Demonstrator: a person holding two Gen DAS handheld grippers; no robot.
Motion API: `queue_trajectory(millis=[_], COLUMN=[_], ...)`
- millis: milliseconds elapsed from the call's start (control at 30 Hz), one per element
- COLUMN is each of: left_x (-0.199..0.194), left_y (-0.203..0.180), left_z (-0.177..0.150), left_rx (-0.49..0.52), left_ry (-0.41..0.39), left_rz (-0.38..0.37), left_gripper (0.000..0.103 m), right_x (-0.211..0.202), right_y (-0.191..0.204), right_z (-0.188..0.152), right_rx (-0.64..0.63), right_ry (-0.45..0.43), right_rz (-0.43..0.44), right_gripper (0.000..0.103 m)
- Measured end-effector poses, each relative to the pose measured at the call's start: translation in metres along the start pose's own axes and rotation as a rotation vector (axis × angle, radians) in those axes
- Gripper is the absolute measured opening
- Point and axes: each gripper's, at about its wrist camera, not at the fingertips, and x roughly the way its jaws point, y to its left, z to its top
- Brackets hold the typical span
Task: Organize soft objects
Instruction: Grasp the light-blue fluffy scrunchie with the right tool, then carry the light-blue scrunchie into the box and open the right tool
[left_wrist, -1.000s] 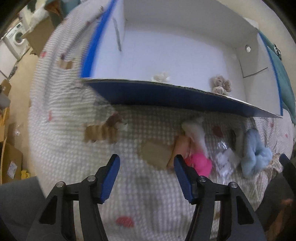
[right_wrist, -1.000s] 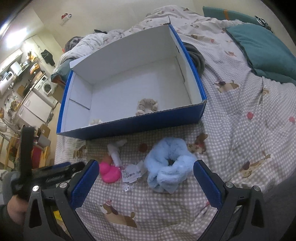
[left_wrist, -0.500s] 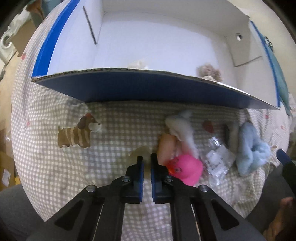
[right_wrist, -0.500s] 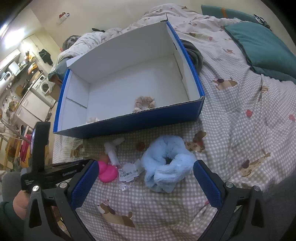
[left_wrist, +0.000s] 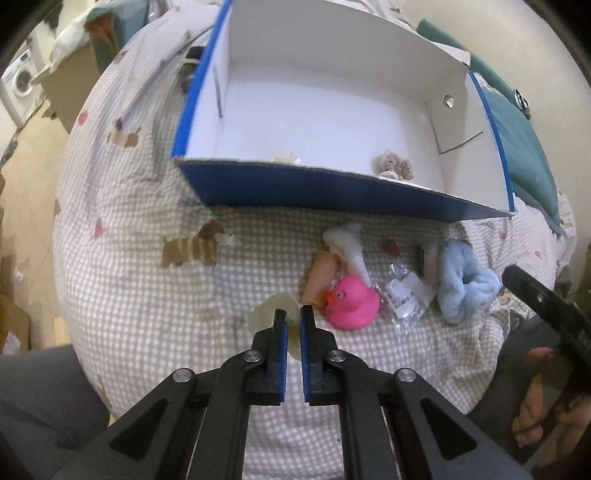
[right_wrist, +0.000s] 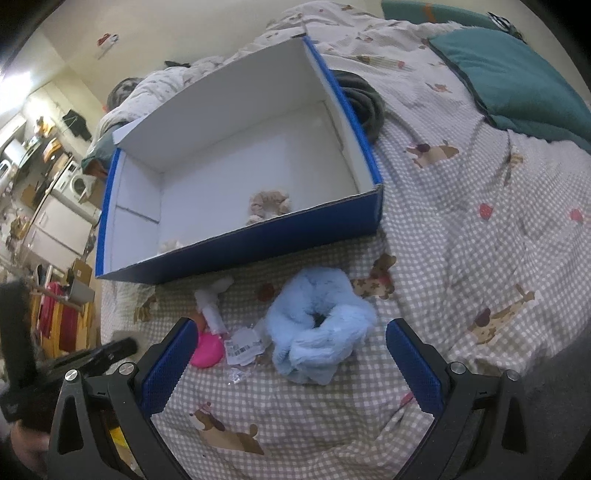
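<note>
Your way into the box (left_wrist: 332, 122) is open from above, its floor mostly bare but for a beige scrunchie (left_wrist: 393, 168) near the front wall (left_wrist: 332, 192), which stands between you and the duck (left_wrist: 352, 302), tag (left_wrist: 406, 295) and blue scrunchie (left_wrist: 461, 284) crowding the quilt (left_wrist: 147, 302).

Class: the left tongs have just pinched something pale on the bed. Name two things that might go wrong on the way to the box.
1. The left tongs hold the pale disc only by its edge, so it may slip out.
2. The box has a tall front wall; a low carry could catch the disc on it. The pink duck lies close by and could be nudged.
</note>
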Motion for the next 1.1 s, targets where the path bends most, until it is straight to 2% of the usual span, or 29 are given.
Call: queue_trajectory(millis=[133, 200, 267, 400, 433, 467, 533, 633, 733, 867, 1100], left_x=[-0.002, -0.002, 0.000, 0.003, 0.003, 0.002, 0.002, 0.003, 0.006, 0.009, -0.005], left_y=[0.010, 0.012, 0.013, 0.009, 0.008, 0.007, 0.006, 0.007, 0.010, 0.014, 0.013], left_z=[-0.003, -0.003, -0.002, 0.000, 0.001, 0.001, 0.002, 0.004, 0.007, 0.009, 0.001], left_rx=[-0.037, -0.053, -0.064, -0.062, -0.059, -0.057, -0.051, -0.048, -0.042, -0.058, -0.040], left_ry=[-0.017, -0.020, -0.015, -0.016, -0.020, -0.025, -0.040, -0.052, -0.061, -0.063, -0.121], left_rz=[0.027, 0.031, 0.032, 0.030, 0.027, 0.028, 0.043, 0.064, 0.097, 0.110, 0.130], left_gripper=[0.006, 0.006, 0.006, 0.006, 0.006, 0.006, 0.006, 0.006, 0.006, 0.006, 0.006], right_x=[0.003, 0.014, 0.028, 0.045, 0.049, 0.053, 0.059, 0.058, 0.048, 0.035, -0.020], right_y=[-0.007, -0.009, -0.008, -0.004, -0.003, -0.003, -0.002, -0.001, 0.006, 0.014, 0.024], right_z=[0.002, 0.002, 0.000, 0.000, 0.000, 0.000, -0.001, -0.004, -0.005, -0.004, -0.010], right_rx=[0.027, 0.028, 0.027, 0.001, -0.004, -0.007, -0.004, -0.005, -0.039, -0.076, -0.110], right_ry=[0.016, 0.070, 0.125, 0.161, 0.165, 0.169, 0.183, 0.166, 0.121, 0.070, -0.052], right_rz=[-0.029, -0.068, -0.072, -0.108, -0.119, -0.125, -0.129, -0.127, -0.118, -0.086, 0.045], right_gripper=[0.103, 0.103, 0.103, 0.103, 0.100, 0.091, 0.053, 0.028, 0.021, 0.018, 0.016])
